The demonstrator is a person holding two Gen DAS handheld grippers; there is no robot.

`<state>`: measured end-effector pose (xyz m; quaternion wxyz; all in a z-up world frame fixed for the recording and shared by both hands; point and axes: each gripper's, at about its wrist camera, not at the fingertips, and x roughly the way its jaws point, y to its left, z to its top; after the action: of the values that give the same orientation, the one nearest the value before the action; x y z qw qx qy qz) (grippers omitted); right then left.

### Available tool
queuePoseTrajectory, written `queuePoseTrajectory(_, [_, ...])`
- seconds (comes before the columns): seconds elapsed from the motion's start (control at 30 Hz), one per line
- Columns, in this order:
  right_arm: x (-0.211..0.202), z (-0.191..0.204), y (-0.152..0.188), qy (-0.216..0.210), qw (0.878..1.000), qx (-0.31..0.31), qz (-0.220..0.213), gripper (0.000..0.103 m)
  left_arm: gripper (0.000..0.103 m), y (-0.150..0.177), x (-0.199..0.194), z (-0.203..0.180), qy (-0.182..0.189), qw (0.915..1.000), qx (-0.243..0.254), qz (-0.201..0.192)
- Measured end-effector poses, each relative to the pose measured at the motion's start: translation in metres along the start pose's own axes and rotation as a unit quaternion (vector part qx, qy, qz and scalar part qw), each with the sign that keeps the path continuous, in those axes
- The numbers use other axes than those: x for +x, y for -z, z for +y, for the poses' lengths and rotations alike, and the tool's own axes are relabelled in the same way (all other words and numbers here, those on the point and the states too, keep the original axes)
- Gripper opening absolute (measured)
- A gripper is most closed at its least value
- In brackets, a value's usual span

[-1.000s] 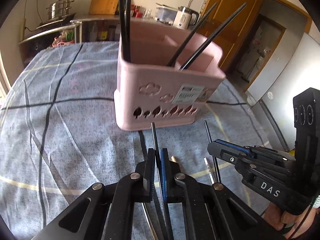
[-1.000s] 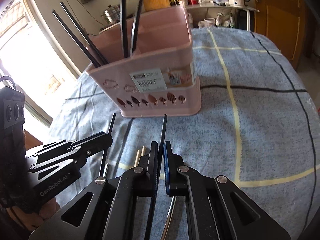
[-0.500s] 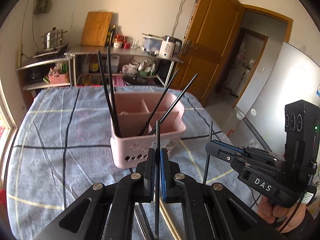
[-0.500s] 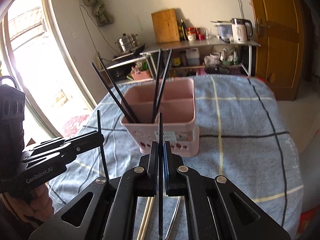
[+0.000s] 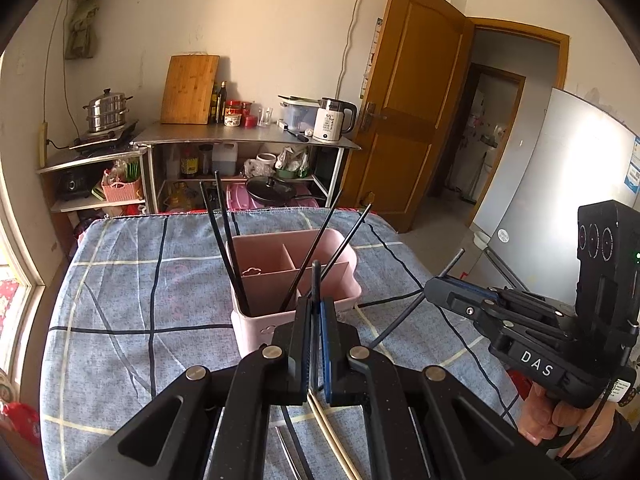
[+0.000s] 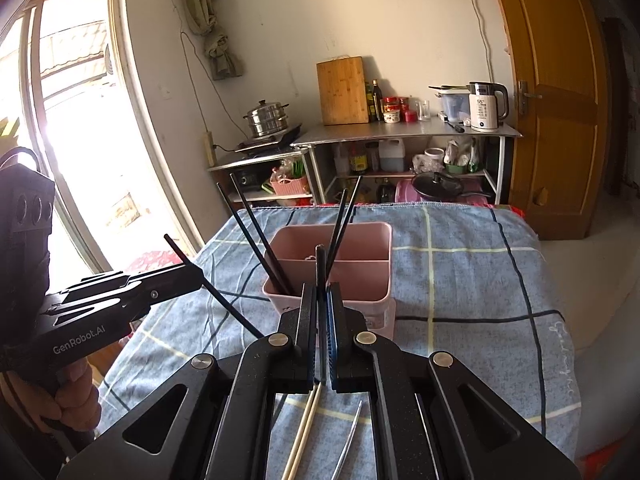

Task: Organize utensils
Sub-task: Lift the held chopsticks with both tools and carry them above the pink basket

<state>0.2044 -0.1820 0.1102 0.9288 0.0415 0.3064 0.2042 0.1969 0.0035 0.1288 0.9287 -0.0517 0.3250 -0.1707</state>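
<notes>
Upright, black chopstick point(image 5: 315, 280) between left hand-held gripper point(image 5: 316, 312) pads

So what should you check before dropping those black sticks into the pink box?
1. Left hand-held gripper shut on its black chopstick: ok.
2. Right hand-held gripper shut on its black chopstick: ok.
3. Pink holder upright on the cloth: ok.
4. Room left among the four chopsticks already standing inside: ok.
5. Both held sticks clear above the rim: cannot tell.
6. Pale chopsticks and a metal utensil on the cloth: not ok.
</notes>
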Motion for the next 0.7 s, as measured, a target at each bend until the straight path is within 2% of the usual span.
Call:
queuePoseTrajectory(0.47, [-0.015,0.007,-0.006,-0.003,1.0,-0.015,-0.014,0.004,0.004,-0.005,-0.022,0.003,0.006,0.9999,0.003,-0.015])
queuePoseTrajectory(0.7, [-0.027,0.017,-0.023,-0.005,0.999,-0.03,-0.034,0.004,0.004,-0.025,-0.041,0.003,0.005,0.9993,0.012,-0.034])
